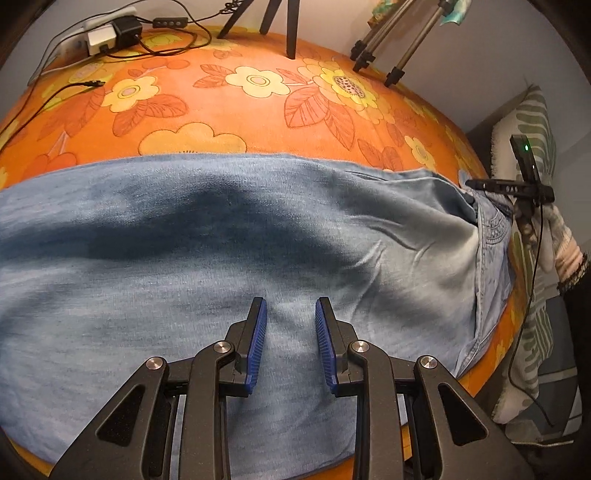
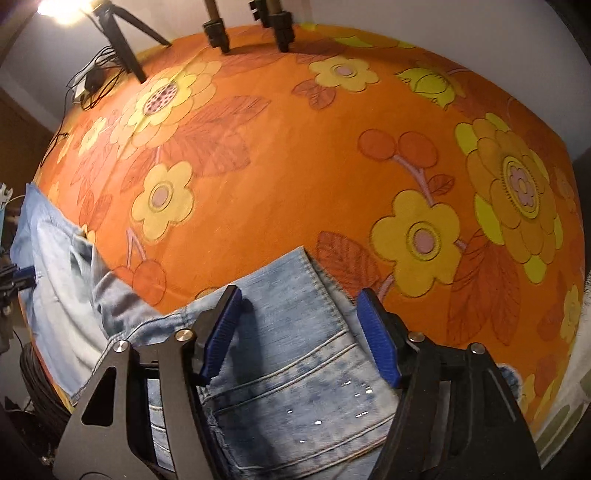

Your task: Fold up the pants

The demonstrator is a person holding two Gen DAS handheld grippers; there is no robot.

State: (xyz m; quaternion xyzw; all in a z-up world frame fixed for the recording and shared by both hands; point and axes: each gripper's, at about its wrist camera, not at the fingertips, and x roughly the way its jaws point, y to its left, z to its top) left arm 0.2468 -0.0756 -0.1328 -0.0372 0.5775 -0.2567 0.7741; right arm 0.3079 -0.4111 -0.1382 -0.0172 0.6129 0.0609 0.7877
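We are holding both the left gripper (image 1: pixel 290 314) and right gripper (image 2: pixel 301 308) apart over the pants (image 1: pixel 184 266), gripping nothing; tripod legs (image 1: pixel 290 29) are standing at the tablecloth's (image 1: pixel 240 122) far edge.

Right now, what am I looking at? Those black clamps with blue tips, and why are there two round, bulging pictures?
The clamps are hand-held grippers; a person holds one in each hand, no robot arm. Each carries a wide-angle camera looking along its two fingers, hence the bulging pictures. One picture is from the left gripper, the other from the right gripper. Both are open and hold nothing. Below them lie light blue jeans on an orange flowered cloth; the job is folding them. The right gripper hovers over a pocket and seams. Tripod legs and a charger with cables stand at the far edge.
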